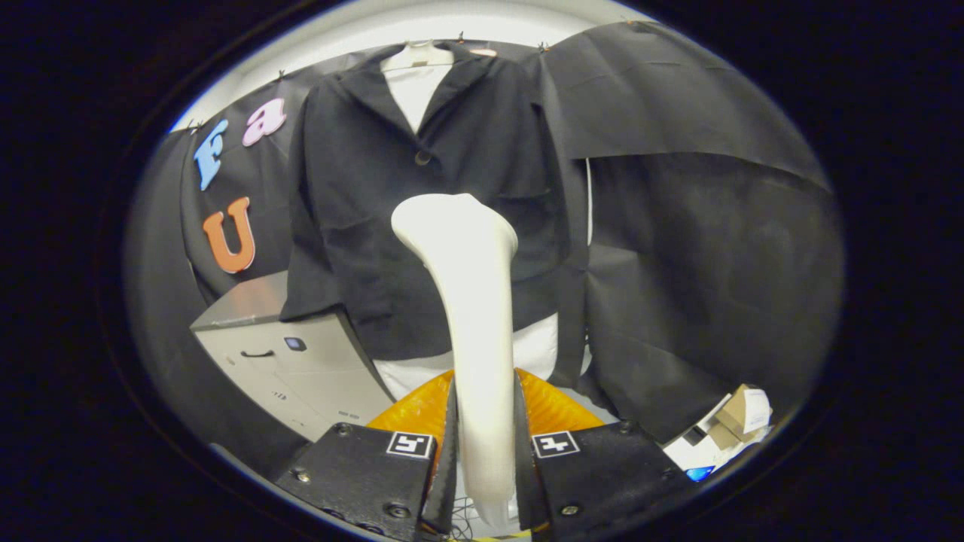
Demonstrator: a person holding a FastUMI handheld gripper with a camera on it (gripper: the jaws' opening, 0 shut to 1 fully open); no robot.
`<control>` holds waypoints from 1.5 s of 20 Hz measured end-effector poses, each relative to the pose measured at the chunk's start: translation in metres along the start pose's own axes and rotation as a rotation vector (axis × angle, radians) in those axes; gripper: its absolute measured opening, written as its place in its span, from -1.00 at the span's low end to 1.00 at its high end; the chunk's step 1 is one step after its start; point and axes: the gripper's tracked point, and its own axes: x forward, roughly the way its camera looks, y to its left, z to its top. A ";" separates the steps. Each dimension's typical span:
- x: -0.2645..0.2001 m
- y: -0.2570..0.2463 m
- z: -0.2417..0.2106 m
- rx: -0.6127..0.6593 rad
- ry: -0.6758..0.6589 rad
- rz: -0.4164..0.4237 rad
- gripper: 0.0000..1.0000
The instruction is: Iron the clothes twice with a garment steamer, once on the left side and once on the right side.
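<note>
The gripper (486,421) is clenching the steamer (474,316): both black fingers (444,452) are pressing on its white handle, one on each side, with the handle running up between them. The steamer is rising from the fingers toward 12 o'clock and widening into a rounded head, tilted slightly toward 11 o'clock. The head is showing in front of the jacket's lower middle; whether it is touching the cloth cannot be told.

The jacket (422,203), dark and buttoned at one visible button (422,157), is hanging on a white hanger (416,56) beyond the fingers, at 12 o'clock from them. A white garment (414,94) is showing at its open collar, and white cloth is hanging out below its hem, just behind the steamer's handle. The jacket's sleeves are hanging down at both sides, the one at 10 o'clock from the fingers ending above a grey cabinet (294,361).

The cabinet is standing at 9 to 10 o'clock from the fingers, with a dark handle on its front. An orange, ribbed part (410,412) is showing just behind the fingers on both sides of the steamer's handle. Black cloth (700,263) is draping the booth at 2 o'clock, beside the jacket. Cardboard boxes (734,421) and white packaging are lying at 3 to 4 o'clock from the fingers, near the foot of that cloth.
</note>
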 end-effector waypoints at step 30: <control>0.084 0.012 0.230 -0.058 -0.205 0.052 -0.31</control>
